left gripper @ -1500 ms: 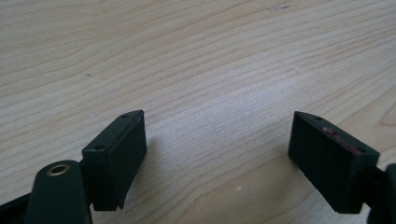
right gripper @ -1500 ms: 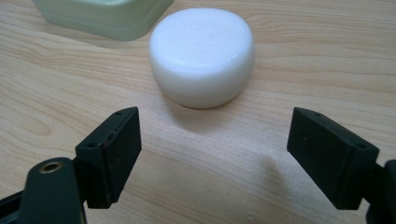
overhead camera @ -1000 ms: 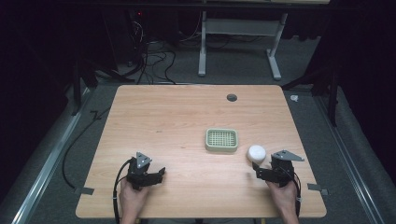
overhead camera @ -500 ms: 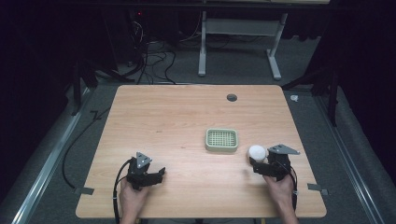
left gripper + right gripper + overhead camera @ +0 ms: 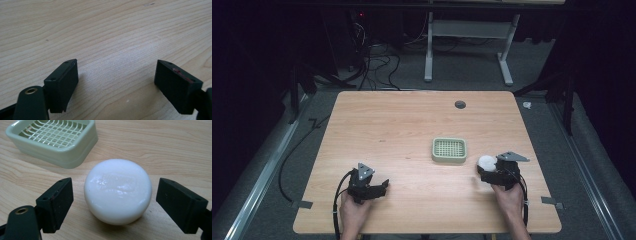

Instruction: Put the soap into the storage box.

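A round white soap bar [image 5: 117, 190] lies on the wooden table [image 5: 412, 125], just right of a pale green soap dish [image 5: 53, 140] with a grid insert. My right gripper [image 5: 115, 186] is open, one jaw on each side of the bar, with gaps to both. From above, the soap bar [image 5: 486, 161] sits at the tip of the right gripper [image 5: 487, 169], and the soap dish [image 5: 449, 150] stands empty to its left. My left gripper [image 5: 116, 72] is open over bare wood, near the front left of the table [image 5: 379, 187].
A dark round grommet hole [image 5: 460, 104] sits near the table's far edge. Beyond the table are cables [image 5: 372, 65] on the floor and a white desk frame [image 5: 467, 45]. A metal rail [image 5: 259, 185] runs along the left side.
My right gripper has slid left and forward until its jaws flank the soap bar. The soap, the dish and the left gripper have stayed put.
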Demonstrator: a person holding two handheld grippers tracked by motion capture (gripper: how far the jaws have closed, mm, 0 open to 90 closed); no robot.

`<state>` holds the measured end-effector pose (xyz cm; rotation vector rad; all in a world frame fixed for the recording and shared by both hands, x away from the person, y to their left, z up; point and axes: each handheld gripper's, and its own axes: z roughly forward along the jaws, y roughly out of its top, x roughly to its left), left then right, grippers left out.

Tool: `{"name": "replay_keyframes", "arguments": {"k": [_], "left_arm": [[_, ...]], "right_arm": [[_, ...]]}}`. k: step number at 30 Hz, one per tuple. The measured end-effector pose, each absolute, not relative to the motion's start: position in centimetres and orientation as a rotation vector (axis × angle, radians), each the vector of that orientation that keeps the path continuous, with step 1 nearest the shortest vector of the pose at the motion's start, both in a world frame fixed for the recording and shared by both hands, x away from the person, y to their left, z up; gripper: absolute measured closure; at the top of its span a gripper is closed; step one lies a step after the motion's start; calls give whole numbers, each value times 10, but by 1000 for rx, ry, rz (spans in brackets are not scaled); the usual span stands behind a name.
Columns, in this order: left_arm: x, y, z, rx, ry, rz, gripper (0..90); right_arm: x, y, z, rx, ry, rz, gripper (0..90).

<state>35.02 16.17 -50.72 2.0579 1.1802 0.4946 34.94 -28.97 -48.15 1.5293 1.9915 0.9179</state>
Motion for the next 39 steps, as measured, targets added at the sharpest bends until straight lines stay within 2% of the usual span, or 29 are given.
{"name": "replay_keyframes", "arguments": {"k": [10, 22, 39], "left_arm": [[350, 162, -507, 2057, 1181, 494, 198], [350, 162, -507, 2057, 1181, 494, 198], [350, 162, -507, 2057, 1181, 494, 198]], "right_arm": [[360, -287, -488, 1548, 2001, 882, 158], [364, -286, -494, 1558, 2013, 861, 221], [365, -287, -494, 1559, 2019, 873, 234]]}}
